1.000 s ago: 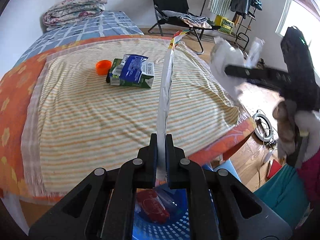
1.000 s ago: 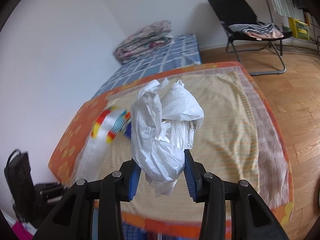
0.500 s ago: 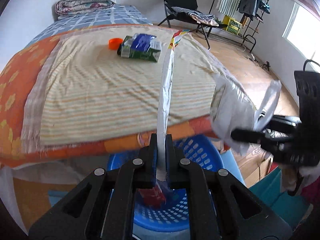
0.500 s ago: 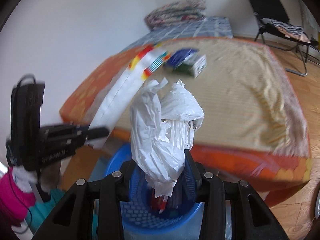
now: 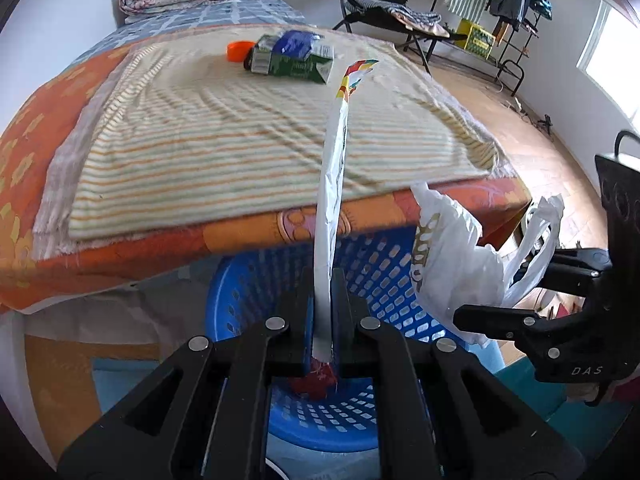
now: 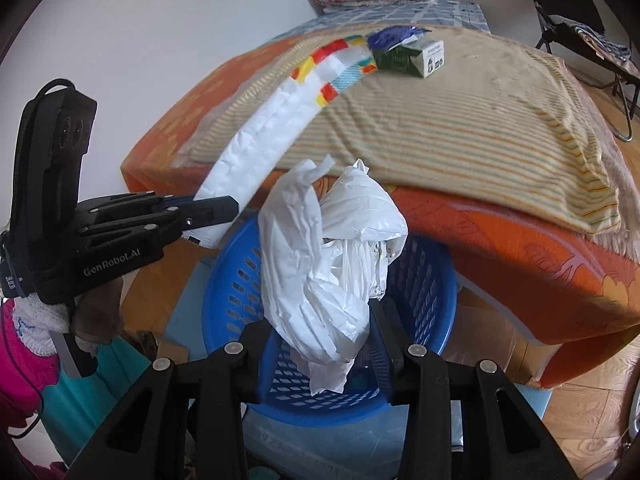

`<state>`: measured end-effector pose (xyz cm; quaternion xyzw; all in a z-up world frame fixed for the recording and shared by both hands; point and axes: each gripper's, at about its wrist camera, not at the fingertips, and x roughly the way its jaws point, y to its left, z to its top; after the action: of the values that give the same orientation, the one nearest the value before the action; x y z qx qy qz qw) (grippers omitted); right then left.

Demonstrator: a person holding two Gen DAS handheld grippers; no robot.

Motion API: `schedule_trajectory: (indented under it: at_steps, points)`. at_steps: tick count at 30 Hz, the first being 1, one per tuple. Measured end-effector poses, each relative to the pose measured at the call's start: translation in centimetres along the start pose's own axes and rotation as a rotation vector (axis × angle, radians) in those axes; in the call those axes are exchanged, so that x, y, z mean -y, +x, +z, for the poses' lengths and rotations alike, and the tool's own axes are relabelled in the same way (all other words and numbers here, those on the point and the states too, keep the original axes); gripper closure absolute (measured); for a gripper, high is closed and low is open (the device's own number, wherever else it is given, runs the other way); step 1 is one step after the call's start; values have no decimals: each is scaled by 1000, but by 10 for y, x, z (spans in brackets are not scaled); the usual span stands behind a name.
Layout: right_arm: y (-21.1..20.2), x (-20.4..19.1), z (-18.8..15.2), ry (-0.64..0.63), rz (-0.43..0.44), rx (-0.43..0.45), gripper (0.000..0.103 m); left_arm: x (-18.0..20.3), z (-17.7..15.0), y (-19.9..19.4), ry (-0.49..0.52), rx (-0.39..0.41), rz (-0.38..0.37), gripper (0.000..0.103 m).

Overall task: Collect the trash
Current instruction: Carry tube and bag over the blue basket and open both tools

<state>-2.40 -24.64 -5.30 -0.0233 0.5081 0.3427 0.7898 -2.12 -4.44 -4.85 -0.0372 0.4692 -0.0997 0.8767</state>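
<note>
left gripper [image 5: 323,312]: clamped tight on flat wrapper [image 5: 334,168]
right gripper [image 6: 320,336]: part-closed, gripping crumpled plastic bag [image 6: 328,264] (over blue basket [image 6: 424,300])

Right gripper [image 6: 322,334] clamped on crumpled white plastic bag [image 6: 332,264], above blue basket [image 6: 228,292]. At left, left gripper [image 6: 230,208] pinching flat white wrapper [image 6: 268,136] with coloured end. Behind: bed [image 6: 520,232] with striped cover, green carton [image 6: 412,56] on it.

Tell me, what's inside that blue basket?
In the blue basket, something red and crumpled lies at the bottom. The left tool and its white wrapper cover the rest.
</note>
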Motion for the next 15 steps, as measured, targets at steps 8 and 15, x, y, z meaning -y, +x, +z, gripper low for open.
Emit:
schedule_trajectory:
  at_steps: [8, 15]
  points:
    - [19, -3, -7, -11, -19, -54, 62, 7, -14, 19, 28, -64, 4, 98]
    - [28, 1, -9, 12, -27, -82, 61, 7, -21, 33, 24, -121, 5, 98]
